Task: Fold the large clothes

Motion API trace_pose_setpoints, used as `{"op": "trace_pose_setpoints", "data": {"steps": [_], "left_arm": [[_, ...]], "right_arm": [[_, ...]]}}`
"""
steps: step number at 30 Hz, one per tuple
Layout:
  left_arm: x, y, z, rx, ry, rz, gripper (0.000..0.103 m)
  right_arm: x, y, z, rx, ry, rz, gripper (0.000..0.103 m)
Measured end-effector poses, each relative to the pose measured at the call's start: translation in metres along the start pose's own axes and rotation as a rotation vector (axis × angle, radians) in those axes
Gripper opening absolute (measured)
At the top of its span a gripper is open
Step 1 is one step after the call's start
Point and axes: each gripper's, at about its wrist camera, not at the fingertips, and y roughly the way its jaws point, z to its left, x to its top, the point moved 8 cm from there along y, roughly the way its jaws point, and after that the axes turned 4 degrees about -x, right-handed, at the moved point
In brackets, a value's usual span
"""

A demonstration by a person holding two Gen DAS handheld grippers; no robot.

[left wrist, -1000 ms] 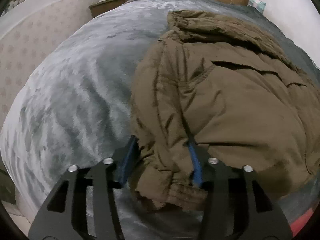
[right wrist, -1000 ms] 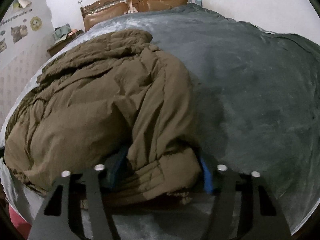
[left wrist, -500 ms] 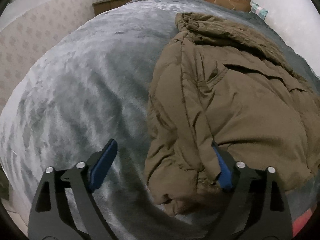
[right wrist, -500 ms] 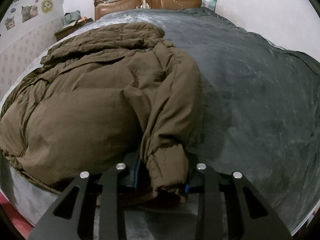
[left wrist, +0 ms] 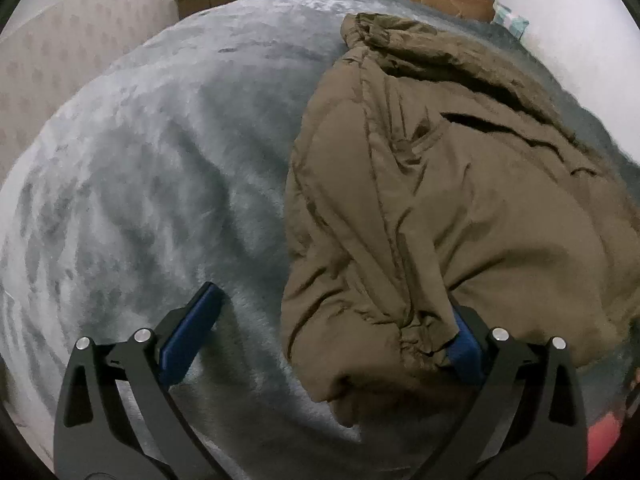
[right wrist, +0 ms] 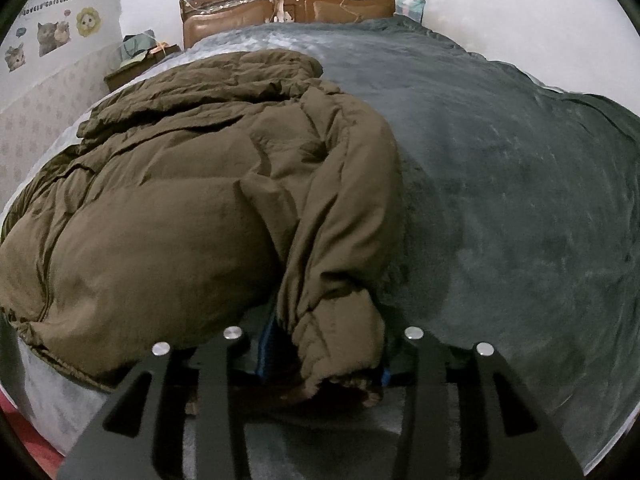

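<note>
A large brown padded jacket (left wrist: 440, 200) lies on a grey plush bed cover (left wrist: 160, 180), sleeves folded in along its sides. In the left wrist view my left gripper (left wrist: 332, 336) is open wide; its left pad rests on bare cover and its right pad touches the left sleeve cuff (left wrist: 400, 344), which lies loose between the jaws. In the right wrist view the jacket (right wrist: 180, 220) fills the left half. My right gripper (right wrist: 324, 356) is shut on the right sleeve cuff (right wrist: 340, 344), blue pads pressed on both sides.
A wooden headboard (right wrist: 288, 4) stands at the far end of the bed. A bedside cabinet (right wrist: 136, 68) with clutter sits by the wallpapered left wall. Bare grey cover (right wrist: 500, 200) spreads right of the jacket. A red floor strip (left wrist: 600, 440) shows at the bed's near edge.
My left gripper has opened and let go of the left sleeve cuff. My right gripper has closed in tighter on the right cuff. Both grippers have pulled back a little.
</note>
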Motion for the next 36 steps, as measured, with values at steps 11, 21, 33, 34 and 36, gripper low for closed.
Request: {"op": "trace_pose_setpoints", "data": {"steps": [11, 21, 33, 34, 36], "left_arm": [[-0.004, 0.0, -0.008, 0.015, 0.053, -0.013, 0.086], [-0.004, -0.008, -0.034, 0.057, 0.171, -0.016, 0.047], [0.001, -0.011, -0.034, 0.022, 0.149, -0.006, 0.038], [0.001, -0.012, -0.034, 0.02, 0.152, -0.006, 0.037], [0.004, -0.014, -0.035, 0.012, 0.151, -0.008, 0.034]], "right_arm": [[-0.005, 0.003, -0.004, 0.012, 0.062, -0.013, 0.05], [-0.009, 0.0, -0.009, 0.043, 0.111, 0.003, 0.061], [-0.009, -0.005, 0.0, 0.108, 0.061, 0.004, 0.036], [-0.01, -0.006, 0.001, 0.111, 0.055, 0.0, 0.03], [-0.006, -0.011, 0.003, 0.124, 0.045, -0.017, 0.024]]}}
